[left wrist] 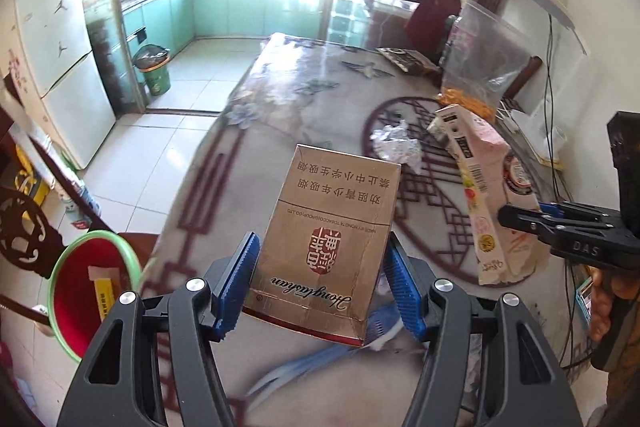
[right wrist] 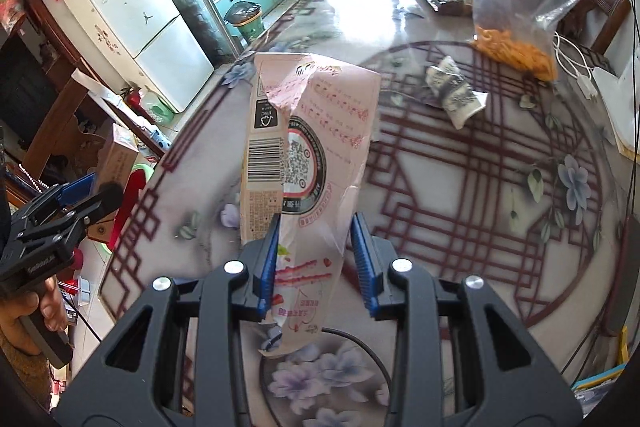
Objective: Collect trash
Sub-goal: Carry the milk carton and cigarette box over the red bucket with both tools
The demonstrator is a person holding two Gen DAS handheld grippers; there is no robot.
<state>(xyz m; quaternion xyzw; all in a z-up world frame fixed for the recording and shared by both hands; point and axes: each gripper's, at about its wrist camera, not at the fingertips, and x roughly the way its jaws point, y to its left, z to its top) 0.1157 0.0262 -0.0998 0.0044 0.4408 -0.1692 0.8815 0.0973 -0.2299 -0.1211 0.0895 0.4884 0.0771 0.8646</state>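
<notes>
A: Kitchen beyond; patterned surface (right wrist: 460, 187) in front, under glossy film. Left claw (left wrist: 320, 279) clamps a gold cigarette pack (left wrist: 332, 227) across its sides, pack lifted clear of the surface. Right claw (right wrist: 316, 259) pinches a flattened pink carton (right wrist: 308, 131), also off the surface.

B: Step in hand?

A: Judged: carry phase. Both items are gripped and not yet dropped. Red bin with green rim (left wrist: 86, 283) sits on the floor below the surface's left edge, with some trash already inside.

B: Next move?

A: Bring each claw over the bin mouth and open it there. Pack first, as it is nearer. Still on the surface: crumpled foil (left wrist: 394, 143) and a crushed wrapper (right wrist: 454, 91).
</notes>
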